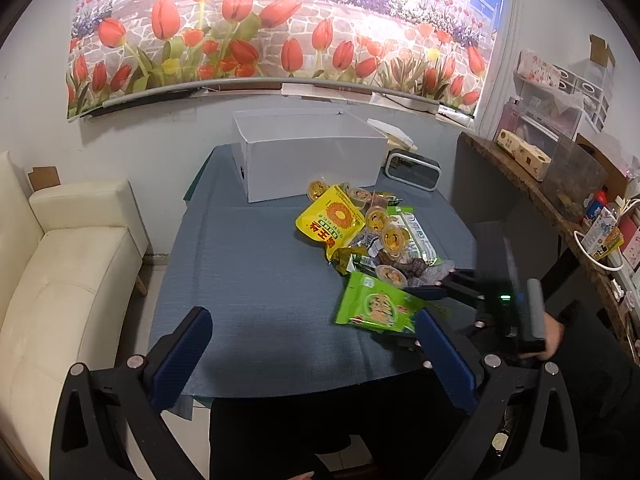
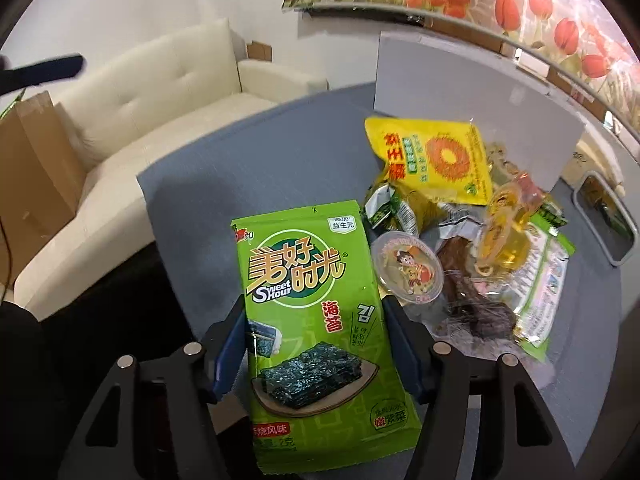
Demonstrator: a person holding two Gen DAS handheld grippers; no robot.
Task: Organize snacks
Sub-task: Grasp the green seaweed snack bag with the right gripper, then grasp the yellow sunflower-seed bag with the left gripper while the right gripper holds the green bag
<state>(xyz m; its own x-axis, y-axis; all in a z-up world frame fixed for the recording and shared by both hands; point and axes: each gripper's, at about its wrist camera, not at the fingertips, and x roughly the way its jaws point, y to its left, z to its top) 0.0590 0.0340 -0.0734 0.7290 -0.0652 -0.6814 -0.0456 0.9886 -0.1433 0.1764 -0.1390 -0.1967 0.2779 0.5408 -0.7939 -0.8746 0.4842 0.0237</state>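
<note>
The right gripper (image 2: 316, 344) has its two blue pads pressed against the sides of a green seaweed pack (image 2: 316, 320), holding it just above the near right part of the counter (image 1: 248, 280), beside the snack pile (image 1: 372, 236). The pack looks light and thin, a crinkly foil pouch with brittle sheets inside, so I would expect it to flex, maybe slip, and crack if squeezed hard. A hold across its lower half, as here, seems sensible; the sealed edges would be stiffer.

Next to it lie a jelly cup (image 2: 408, 268) with a peel lid, a clear pouch of dark dried stuff (image 2: 468, 304), a yellow bag (image 2: 432, 160) with a sunflower on it, and more cups and small packets heaped on one another. Behind the pile stands a white box (image 1: 312, 156), probably where the snacks go.

The left gripper (image 1: 316, 360) hangs spread wide and empty over the near edge of the counter.

The box's inside is hidden from both views. What sits under the heap is hard to tell, and the right gripper is blurred in the left view. The pack's bottom edge is cut off by the gripper's frame.
</note>
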